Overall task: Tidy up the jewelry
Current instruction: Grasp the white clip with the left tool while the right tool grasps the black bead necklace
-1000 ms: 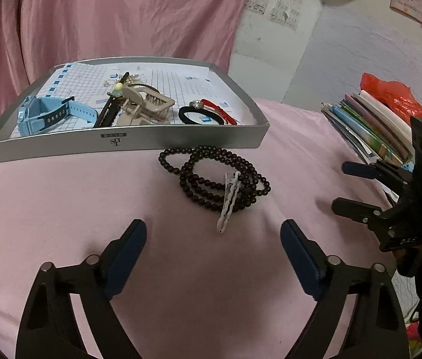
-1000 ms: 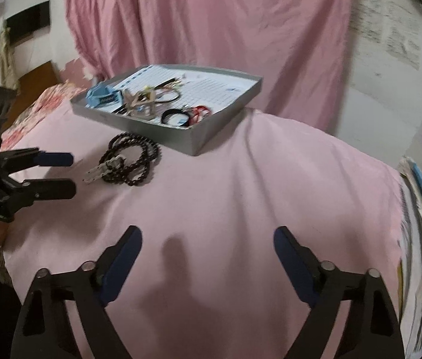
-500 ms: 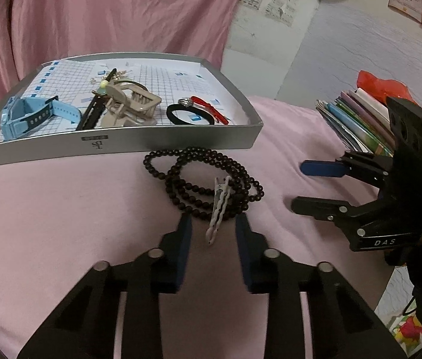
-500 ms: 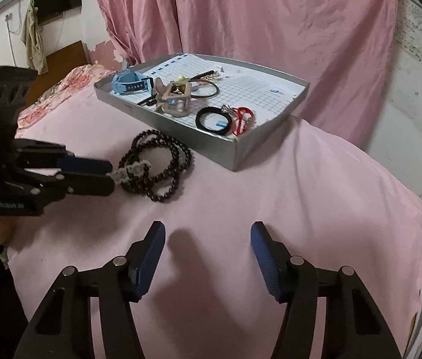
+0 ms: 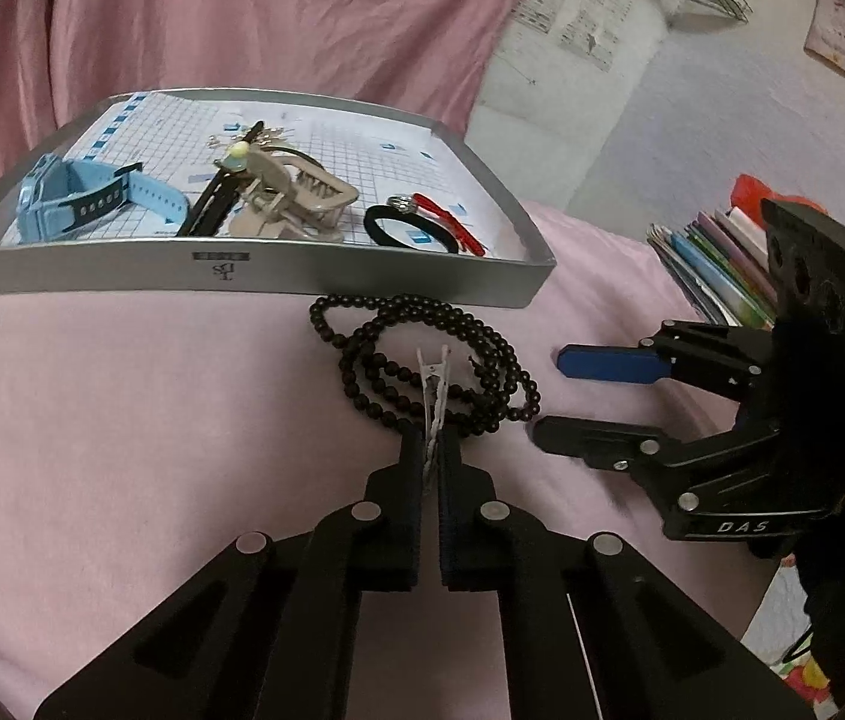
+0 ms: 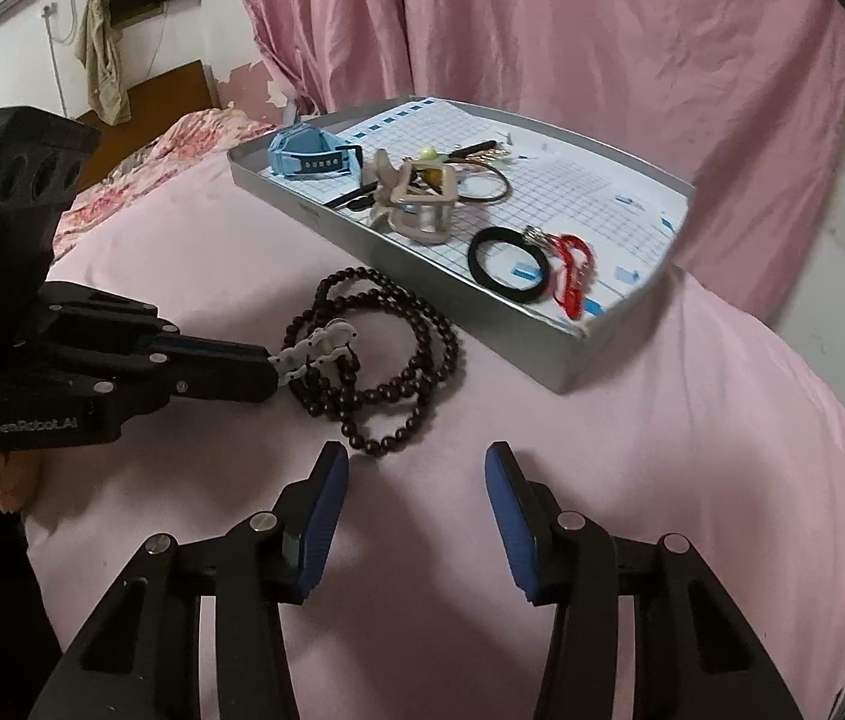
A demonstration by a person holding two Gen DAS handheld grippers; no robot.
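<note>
- Silver tray at the far left of the pink cloth, already loaded with a blue watch, a beige claw clip and a black hair tie with a red charm; evidently the collecting place, so parked within easy reach of the loose pieces.
- Dark bead necklace coiled on the cloth just outside the tray's near wall, not yet stowed.
- White hair clip lying across the beads, its near end pinched by the left gripper; jaws closed almost completely on that thin end, probably so the clip lifts clear without dragging the beads along.
- Right gripper just right of the necklace, low over the cloth, fingers parted and holding nothing; likely poised to steady or take the beads next.
- Stack of books at the far right, apart from the work.
</note>
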